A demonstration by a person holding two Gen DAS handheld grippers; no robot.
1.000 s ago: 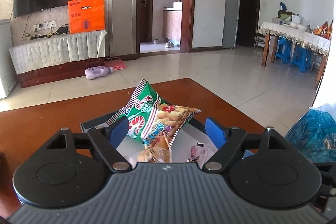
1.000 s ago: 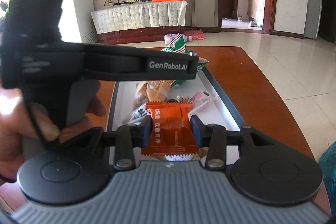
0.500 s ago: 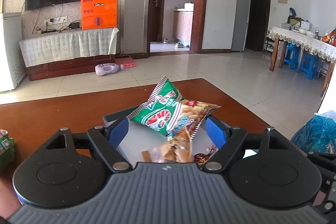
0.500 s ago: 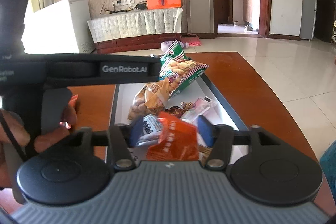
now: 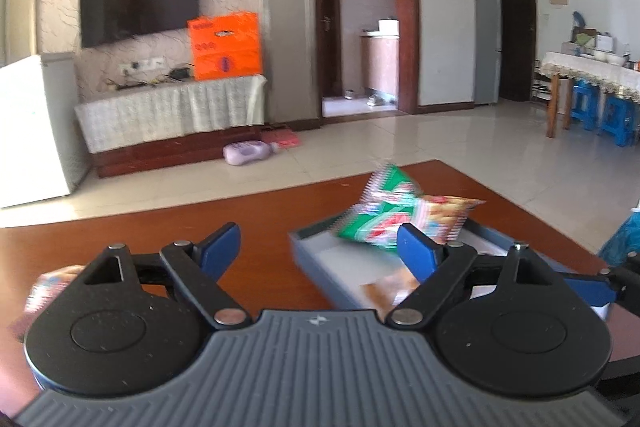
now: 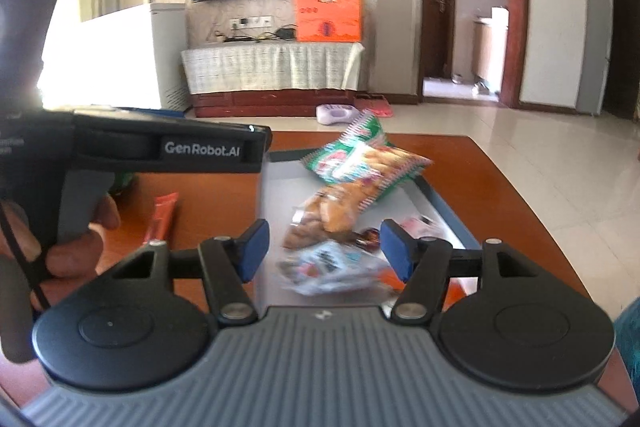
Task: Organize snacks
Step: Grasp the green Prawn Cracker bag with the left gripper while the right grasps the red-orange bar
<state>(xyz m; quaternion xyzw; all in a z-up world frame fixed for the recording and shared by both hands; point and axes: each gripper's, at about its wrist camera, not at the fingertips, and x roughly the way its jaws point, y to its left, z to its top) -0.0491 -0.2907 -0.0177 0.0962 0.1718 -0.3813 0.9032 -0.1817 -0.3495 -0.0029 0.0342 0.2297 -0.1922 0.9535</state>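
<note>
Snacks, among them a green-and-red packet (image 6: 362, 161), lie heaped in the grey tray (image 6: 444, 205) on the wooden desk (image 6: 500, 183). Right gripper (image 6: 324, 249) hangs above them, jaws apart and empty; left gripper (image 5: 318, 251), jaws apart, beside the tray. Probably between picks: next calls for fetching the orange bar (image 6: 162, 217) lying on the desk.

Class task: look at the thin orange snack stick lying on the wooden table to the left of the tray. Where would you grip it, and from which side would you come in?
Grip the orange snack stick around its middle, coming from above with the fingers across its narrow width. It lies flat and long on the table, so probably only its slim sides offer a hold. The open left gripper is nearer.
</note>
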